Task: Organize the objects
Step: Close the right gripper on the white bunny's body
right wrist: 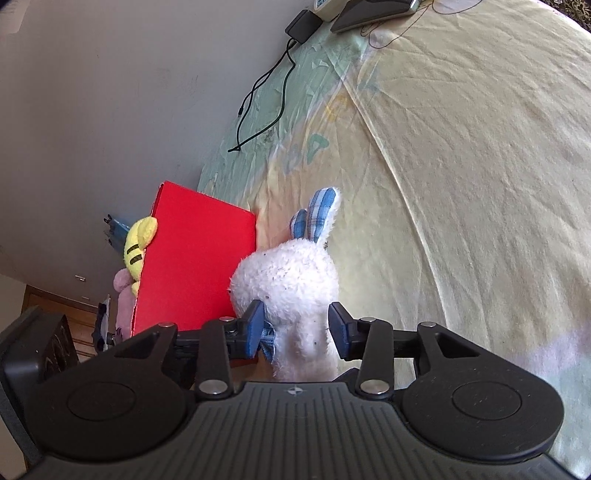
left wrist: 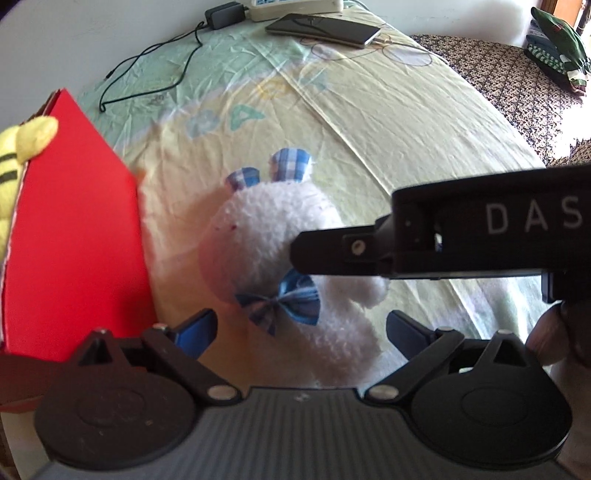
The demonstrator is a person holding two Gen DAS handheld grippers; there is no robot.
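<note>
both grippers' blue fingers [right wrist: 255, 326] stand wide, gripping nothing, the right gripper [right wrist: 295, 325] straddling a white plush rabbit [right wrist: 288, 284] lying on the bed sheet [right wrist: 461, 184] beside a red box [right wrist: 195, 258]. left gripper [left wrist: 299, 330] waits near its body. it looks soft and light; squeezing the neck seems surest.

I see the rabbit toy [left wrist: 280, 236] lying on the bed [left wrist: 424, 155], just right of the box [left wrist: 74, 236]; a bee toy [left wrist: 22, 147] sits in the box; phone [left wrist: 321, 29] and charger [left wrist: 225, 14] lie far behind

Left gripper [left wrist: 301, 328]: fingers spread wide, gripping nothing. Right gripper [right wrist: 296, 326]: fingers apart, reaching crosswise in front of the left.
</note>
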